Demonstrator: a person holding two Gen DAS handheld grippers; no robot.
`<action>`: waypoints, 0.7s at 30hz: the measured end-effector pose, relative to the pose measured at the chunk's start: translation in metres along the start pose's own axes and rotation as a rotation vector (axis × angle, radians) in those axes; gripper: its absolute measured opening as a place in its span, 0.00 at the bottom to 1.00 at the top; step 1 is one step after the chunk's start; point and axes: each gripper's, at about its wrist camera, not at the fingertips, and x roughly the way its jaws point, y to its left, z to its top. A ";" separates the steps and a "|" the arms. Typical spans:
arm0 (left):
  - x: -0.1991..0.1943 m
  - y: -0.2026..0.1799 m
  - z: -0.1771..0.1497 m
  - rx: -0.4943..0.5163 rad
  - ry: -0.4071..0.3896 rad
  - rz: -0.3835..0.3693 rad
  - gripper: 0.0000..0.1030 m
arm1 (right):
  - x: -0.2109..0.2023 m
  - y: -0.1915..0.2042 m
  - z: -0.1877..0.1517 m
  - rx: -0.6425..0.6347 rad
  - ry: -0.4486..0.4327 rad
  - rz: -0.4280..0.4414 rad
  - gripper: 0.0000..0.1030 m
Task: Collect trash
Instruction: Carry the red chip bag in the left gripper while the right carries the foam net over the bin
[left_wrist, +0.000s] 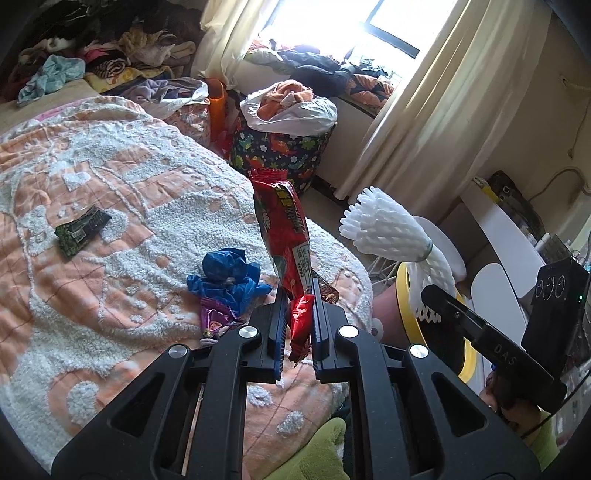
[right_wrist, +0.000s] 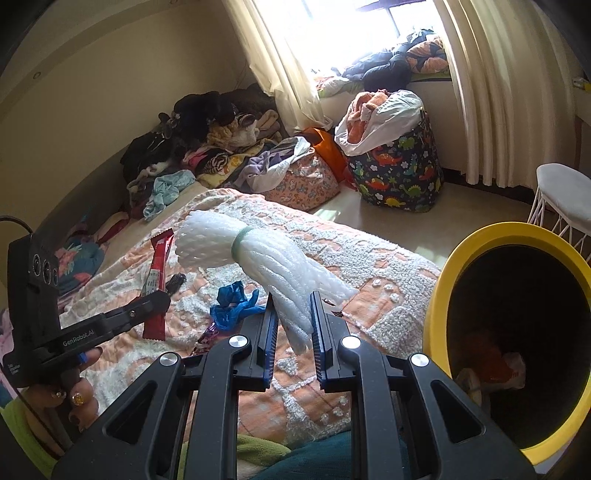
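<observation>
Two grippers, each loaded. Left wrist view: left gripper (left_wrist: 299, 295) clamped on a red snack wrapper (left_wrist: 284, 229), upright above the bedspread (left_wrist: 110, 184); blue crumpled bag (left_wrist: 225, 277) and green packet (left_wrist: 82, 230) lie on it. Right wrist view: right gripper (right_wrist: 293, 314) closed on a white foam net bundle (right_wrist: 251, 254); yellow-rimmed bin (right_wrist: 443, 295) beside, contents dim, possibly wrappers.
</observation>
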 end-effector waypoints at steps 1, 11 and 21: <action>0.000 -0.002 0.000 0.005 -0.001 -0.003 0.07 | -0.002 -0.001 0.001 0.003 -0.004 -0.003 0.16; 0.003 -0.026 -0.002 0.059 0.000 -0.031 0.07 | -0.017 -0.017 0.008 0.031 -0.042 -0.051 0.16; 0.008 -0.046 -0.006 0.107 0.017 -0.060 0.07 | -0.032 -0.042 0.011 0.092 -0.079 -0.089 0.16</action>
